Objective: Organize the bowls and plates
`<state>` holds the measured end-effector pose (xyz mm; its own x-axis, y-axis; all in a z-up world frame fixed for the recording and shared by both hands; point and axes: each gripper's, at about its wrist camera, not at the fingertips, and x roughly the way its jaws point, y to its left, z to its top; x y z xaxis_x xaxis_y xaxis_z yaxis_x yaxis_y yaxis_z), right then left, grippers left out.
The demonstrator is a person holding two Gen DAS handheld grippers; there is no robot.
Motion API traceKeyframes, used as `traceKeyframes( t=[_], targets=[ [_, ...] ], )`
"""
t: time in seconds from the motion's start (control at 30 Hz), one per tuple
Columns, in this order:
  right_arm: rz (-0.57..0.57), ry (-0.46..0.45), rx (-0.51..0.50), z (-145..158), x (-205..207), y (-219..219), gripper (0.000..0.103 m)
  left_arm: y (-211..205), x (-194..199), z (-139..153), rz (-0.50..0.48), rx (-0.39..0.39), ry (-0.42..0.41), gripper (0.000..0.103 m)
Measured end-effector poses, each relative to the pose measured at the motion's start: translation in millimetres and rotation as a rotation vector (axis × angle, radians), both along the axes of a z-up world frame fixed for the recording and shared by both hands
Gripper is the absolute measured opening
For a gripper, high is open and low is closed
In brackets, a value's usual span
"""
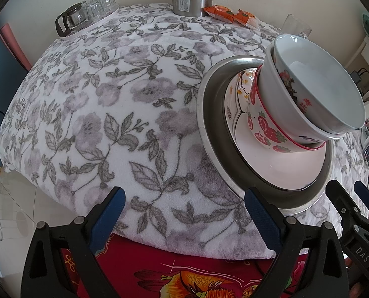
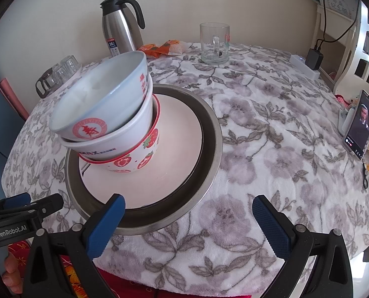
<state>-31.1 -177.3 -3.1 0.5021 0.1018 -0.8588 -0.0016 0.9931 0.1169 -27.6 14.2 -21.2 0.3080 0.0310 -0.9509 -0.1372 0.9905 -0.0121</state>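
On the floral tablecloth [image 2: 271,129], 3 nested bowls [image 2: 105,124] are stacked on a plate [image 2: 174,154] within a steel basin [image 2: 209,154]. The left gripper [image 1: 184,213] and right gripper [image 2: 188,221] are held spread, empty. The ceramic is judged fragile and slippery; the basin rim is best gripped.

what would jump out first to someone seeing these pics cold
The leaning stack of three nested bowls, set off-centre on a white plate inside a steel basin, near the front edge of the floral-clothed table. Behind it, by the wall, stand a steel thermos jug and an empty glass mug. Both grippers, left and right, are open and empty.
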Motion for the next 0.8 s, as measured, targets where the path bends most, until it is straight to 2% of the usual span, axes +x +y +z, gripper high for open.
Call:
traceKeyframes(
  t=[0.8],
  targets=[
    [-0.002, 0.002, 0.0, -1.8, 0.2, -0.3, 0.103, 4.4, -0.6, 0.0, 0.034, -0.002, -0.005, 0.097]
  ],
)
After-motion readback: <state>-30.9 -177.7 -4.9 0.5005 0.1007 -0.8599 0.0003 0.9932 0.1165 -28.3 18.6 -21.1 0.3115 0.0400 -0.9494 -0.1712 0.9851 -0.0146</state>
